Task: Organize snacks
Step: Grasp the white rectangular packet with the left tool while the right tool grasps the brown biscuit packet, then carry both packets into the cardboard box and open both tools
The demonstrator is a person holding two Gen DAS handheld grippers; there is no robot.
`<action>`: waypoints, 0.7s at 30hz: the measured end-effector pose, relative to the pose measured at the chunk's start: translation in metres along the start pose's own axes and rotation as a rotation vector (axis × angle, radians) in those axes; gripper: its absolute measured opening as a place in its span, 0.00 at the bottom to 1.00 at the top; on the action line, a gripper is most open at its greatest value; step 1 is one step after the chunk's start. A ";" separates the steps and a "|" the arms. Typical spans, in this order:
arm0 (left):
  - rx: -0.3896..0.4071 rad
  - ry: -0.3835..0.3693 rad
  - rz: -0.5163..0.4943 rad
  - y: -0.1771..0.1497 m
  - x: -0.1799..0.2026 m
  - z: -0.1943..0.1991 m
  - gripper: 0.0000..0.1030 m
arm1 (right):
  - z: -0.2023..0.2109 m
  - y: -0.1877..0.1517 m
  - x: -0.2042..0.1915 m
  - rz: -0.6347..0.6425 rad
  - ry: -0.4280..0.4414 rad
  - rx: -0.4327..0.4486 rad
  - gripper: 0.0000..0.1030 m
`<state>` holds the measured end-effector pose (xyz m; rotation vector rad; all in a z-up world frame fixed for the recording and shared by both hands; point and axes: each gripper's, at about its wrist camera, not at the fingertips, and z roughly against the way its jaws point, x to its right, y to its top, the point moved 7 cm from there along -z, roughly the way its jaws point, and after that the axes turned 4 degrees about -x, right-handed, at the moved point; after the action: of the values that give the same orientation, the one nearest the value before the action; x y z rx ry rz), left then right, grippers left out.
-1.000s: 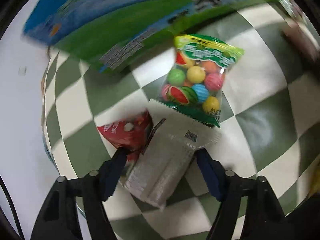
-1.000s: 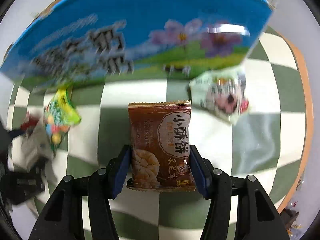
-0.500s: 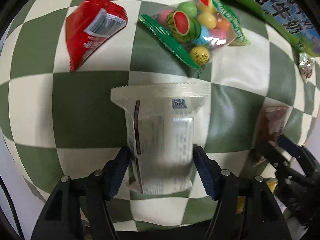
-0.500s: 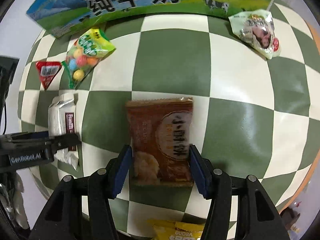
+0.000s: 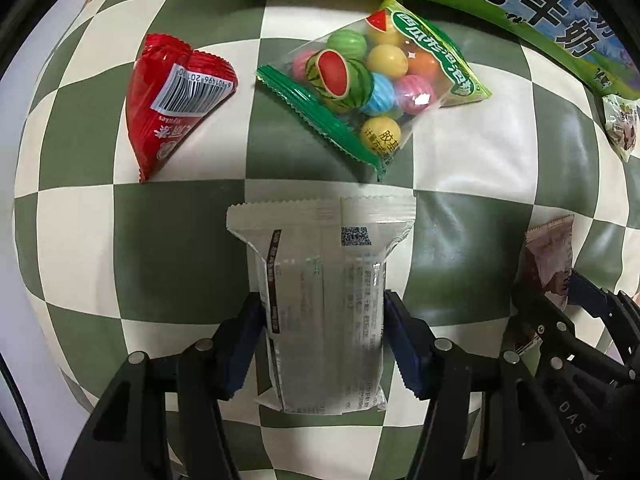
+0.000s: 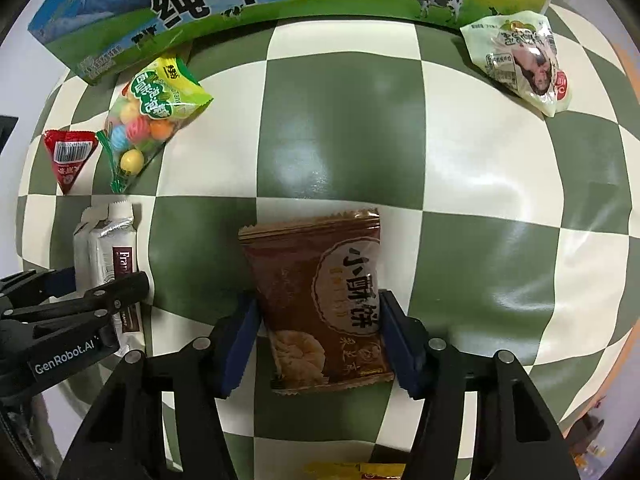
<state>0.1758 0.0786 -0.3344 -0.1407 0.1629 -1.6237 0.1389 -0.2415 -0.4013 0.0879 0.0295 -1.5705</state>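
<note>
Our left tool [image 5: 324,340], jaws just closing, pinches the white foil-wrapped snack bar [image 5: 322,300]; our right tool [image 6: 320,340], also just closing, clamps the brown biscuit packet [image 6: 320,300].

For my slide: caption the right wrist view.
Right gripper holds a brown biscuit packet over a checkered cloth.

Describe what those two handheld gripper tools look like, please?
Both are black plastic tongs. The left gripper and right gripper each have two angular black arms with silver rivets and dark blue ribbed pads. White lettering, "GenRobot.AI", marks the left gripper's body in the right wrist view. A thin black cable trails beside the left one.
</note>
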 end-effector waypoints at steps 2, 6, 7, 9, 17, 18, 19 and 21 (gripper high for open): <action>-0.008 0.004 -0.003 0.000 0.012 0.003 0.55 | -0.001 -0.011 -0.017 0.018 -0.013 0.007 0.58; 0.003 -0.052 -0.024 -0.006 0.024 0.026 0.55 | 0.013 -0.012 -0.033 0.038 0.022 0.044 0.58; 0.016 -0.060 -0.032 -0.005 0.031 0.036 0.54 | 0.018 -0.008 -0.029 0.041 0.035 0.053 0.58; 0.057 -0.085 -0.048 -0.004 0.037 0.059 0.54 | 0.037 -0.007 -0.030 0.043 0.057 0.086 0.57; 0.214 -0.271 -0.116 0.051 0.077 0.185 0.55 | 0.166 0.038 0.005 0.011 0.172 0.259 0.57; 0.225 -0.299 -0.119 0.066 0.083 0.202 0.55 | 0.185 0.050 0.012 0.007 0.182 0.287 0.57; 0.231 -0.322 -0.122 0.076 0.082 0.214 0.55 | 0.199 0.059 0.016 0.002 0.192 0.306 0.57; 0.239 -0.359 -0.125 0.104 0.095 0.233 0.55 | 0.223 0.086 0.029 -0.014 0.212 0.340 0.57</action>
<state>0.3162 -0.0268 -0.1260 -0.2591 -0.3204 -1.6994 0.2168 -0.2878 -0.1777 0.5222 -0.0715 -1.5623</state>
